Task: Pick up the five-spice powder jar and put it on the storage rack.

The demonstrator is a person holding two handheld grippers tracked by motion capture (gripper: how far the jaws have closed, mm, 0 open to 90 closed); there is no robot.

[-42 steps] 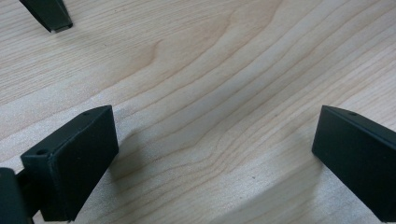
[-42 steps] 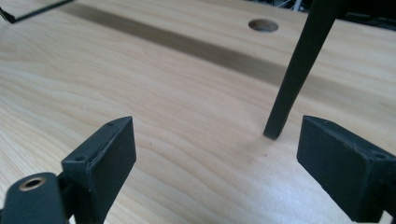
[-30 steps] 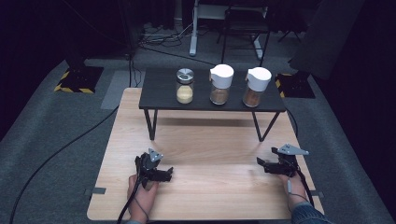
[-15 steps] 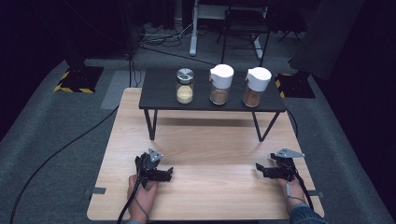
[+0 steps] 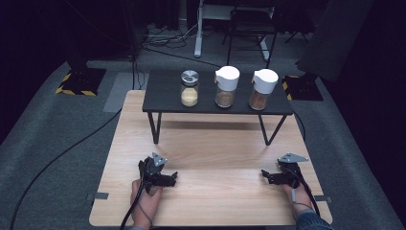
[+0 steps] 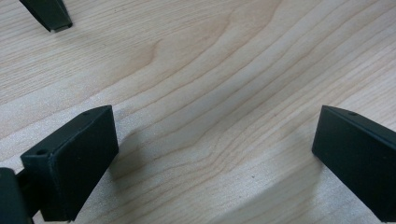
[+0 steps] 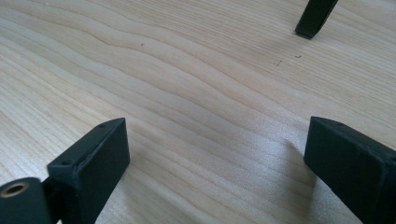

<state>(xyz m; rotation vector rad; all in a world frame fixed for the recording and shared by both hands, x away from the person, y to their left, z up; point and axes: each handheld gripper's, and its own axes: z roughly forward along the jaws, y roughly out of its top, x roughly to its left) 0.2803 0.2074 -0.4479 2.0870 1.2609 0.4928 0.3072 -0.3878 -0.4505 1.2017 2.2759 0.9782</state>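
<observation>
My left gripper rests low over the wooden table at the front left, pointing right. In the left gripper view its jaws stand wide apart over bare wood, so it is open. My right gripper lies at the front right and points left. Its jaws have just been opening and are wide, with nothing between them. A hand holds each gripper from the near edge.
A low black shelf on thin legs stands across the back of the table. On it are a metal-lidded glass jar of yellow grains and two white-capped jars of brown contents. A shelf leg shows ahead of each gripper.
The right gripper has edged a little leftward and toward the near edge. The left gripper has stayed put.
</observation>
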